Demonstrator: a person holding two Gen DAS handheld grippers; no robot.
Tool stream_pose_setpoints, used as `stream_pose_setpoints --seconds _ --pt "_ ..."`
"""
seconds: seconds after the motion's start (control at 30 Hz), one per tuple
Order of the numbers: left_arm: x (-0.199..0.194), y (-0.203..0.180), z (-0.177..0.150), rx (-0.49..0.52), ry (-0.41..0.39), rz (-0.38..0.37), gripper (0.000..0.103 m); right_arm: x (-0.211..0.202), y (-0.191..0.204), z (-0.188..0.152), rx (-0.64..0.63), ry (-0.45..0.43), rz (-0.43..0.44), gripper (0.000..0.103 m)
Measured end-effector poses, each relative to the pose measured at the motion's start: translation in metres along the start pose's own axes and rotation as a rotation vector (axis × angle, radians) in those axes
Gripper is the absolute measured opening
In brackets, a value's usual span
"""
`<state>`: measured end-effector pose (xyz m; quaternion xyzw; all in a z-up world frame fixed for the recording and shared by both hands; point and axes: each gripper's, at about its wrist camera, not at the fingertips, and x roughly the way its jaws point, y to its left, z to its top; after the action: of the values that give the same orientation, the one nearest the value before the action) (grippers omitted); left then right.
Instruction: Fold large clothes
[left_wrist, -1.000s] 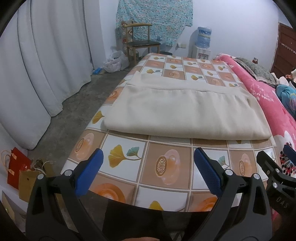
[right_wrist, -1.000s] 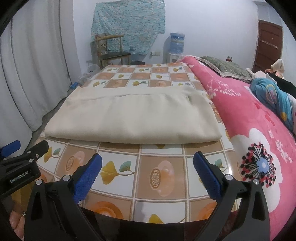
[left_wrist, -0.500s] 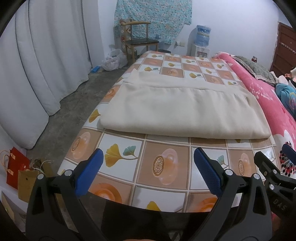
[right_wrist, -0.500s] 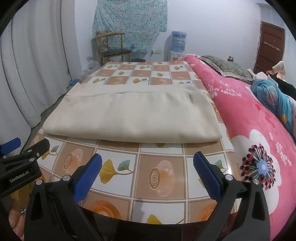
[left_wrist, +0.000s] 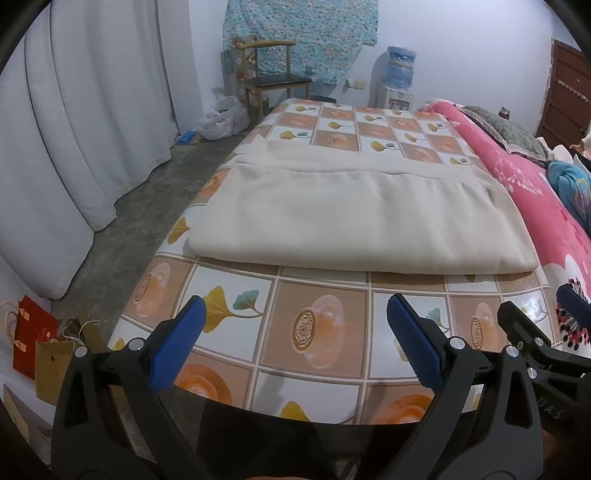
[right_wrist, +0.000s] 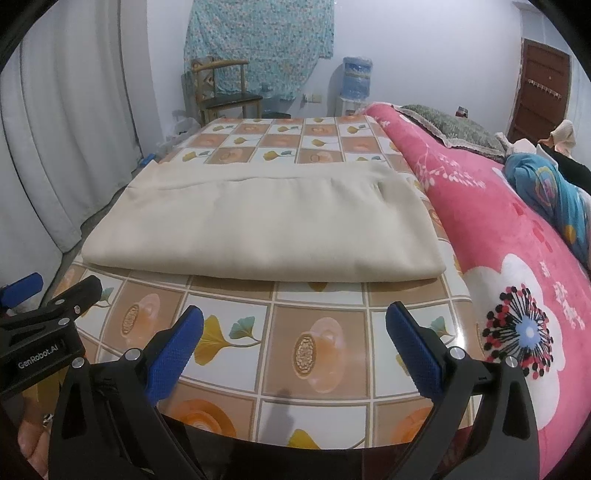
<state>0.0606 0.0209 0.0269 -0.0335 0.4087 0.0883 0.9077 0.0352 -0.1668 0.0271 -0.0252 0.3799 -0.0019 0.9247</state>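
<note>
Both tools (left_wrist: 295, 325) (right_wrist: 294, 326) nearer one cloth (left_wrist: 354, 214).

The folded cream fleece blanket (left_wrist: 351, 218) hides the patterned tablecloth squares beneath it. At four o'clock in the left wrist view, the black right gripper (left_wrist: 554, 332) is cut off by the edge. The lower layer of the blanket shows only as a strip at twelve o'clock.

Home bedroom, pink floral blanket (right_wrist: 517, 236) on bed, curtains (left_wrist: 74, 122), wooden chair (left_wrist: 275, 81), water dispenser (left_wrist: 397, 85)
</note>
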Motion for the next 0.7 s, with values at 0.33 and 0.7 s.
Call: stream_pose_setpoints --seconds 0.33,0.7 --pt "-0.0001 -0.0006 0.0002 -0.001 0.0 -0.002 0.095 -0.0001 -0.0012 0.0003 -0.002 -0.001 0.002 0.096" --pt "-0.0001 -0.0011 0.0007 -0.001 -0.002 -0.002 0.095 0.001 -0.0033 -0.0011 -0.005 -0.004 0.003 0.096"
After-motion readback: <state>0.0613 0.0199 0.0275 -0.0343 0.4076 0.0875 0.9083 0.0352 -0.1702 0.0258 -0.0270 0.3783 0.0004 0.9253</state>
